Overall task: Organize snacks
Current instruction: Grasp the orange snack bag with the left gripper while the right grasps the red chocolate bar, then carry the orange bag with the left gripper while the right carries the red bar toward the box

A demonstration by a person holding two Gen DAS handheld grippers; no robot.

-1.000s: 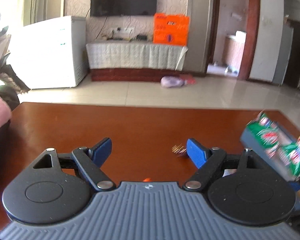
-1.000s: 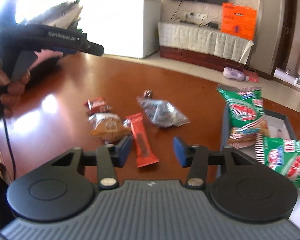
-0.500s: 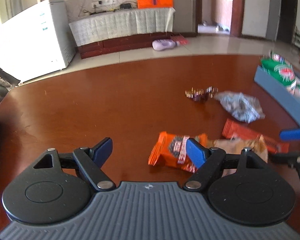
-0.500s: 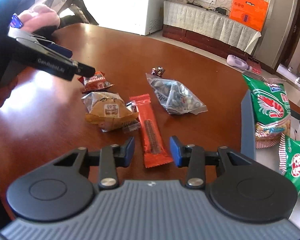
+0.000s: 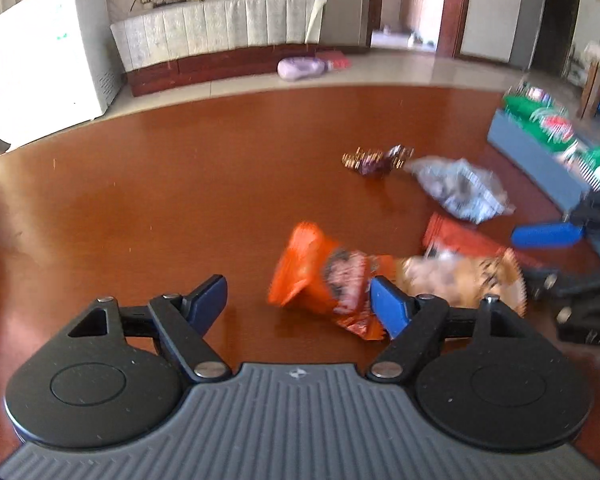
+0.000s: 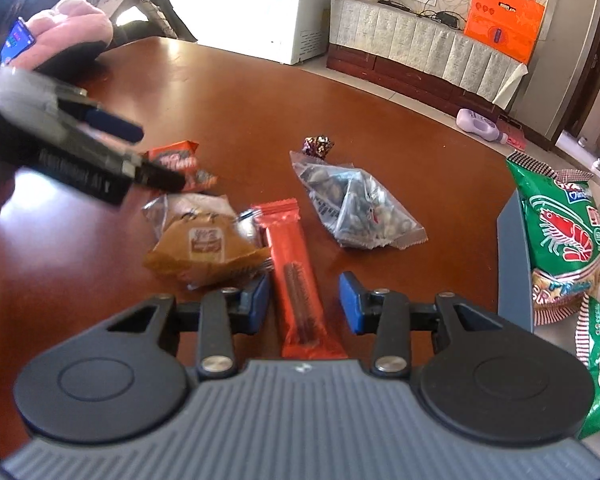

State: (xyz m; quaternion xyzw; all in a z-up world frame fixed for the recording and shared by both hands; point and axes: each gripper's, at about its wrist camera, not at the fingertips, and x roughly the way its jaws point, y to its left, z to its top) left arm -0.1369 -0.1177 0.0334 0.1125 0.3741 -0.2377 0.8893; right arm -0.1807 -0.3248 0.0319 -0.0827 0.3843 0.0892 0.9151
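Brown polished table point(image 6: 228, 92) fills both views; behind it stand a white cabinet point(image 5: 40, 60), a cloth-draped bench point(image 6: 420, 44) and an orange box point(image 6: 504, 28).

Left gripper point(image 5: 298, 304) hangs above the table, its jaws wide but closing, nothing pressed between them. Its right pad sits just in front of the orange packet point(image 5: 320, 276), which lies flat on the wood. From the right wrist view the left gripper point(image 6: 140, 152) appears blurred over that same packet point(image 6: 180, 164), contact not determinable.

Right gripper point(image 6: 304, 300) is partly spread, with the red bar point(image 6: 296, 280) lying lengthwise between its pads; neither pad touches the bar.

Remaining snacks on the table: a tan cake pack point(image 6: 204, 244) touching the bar's left side, a clear nut bag point(image 6: 356, 208) to the bar's right and apart from it, and a small dark candy point(image 6: 318, 145) just beyond the bag.

Grey bin point(image 6: 512, 248) stands at the right edge of the table and holds green shrimp-chip bags point(image 6: 560, 224).
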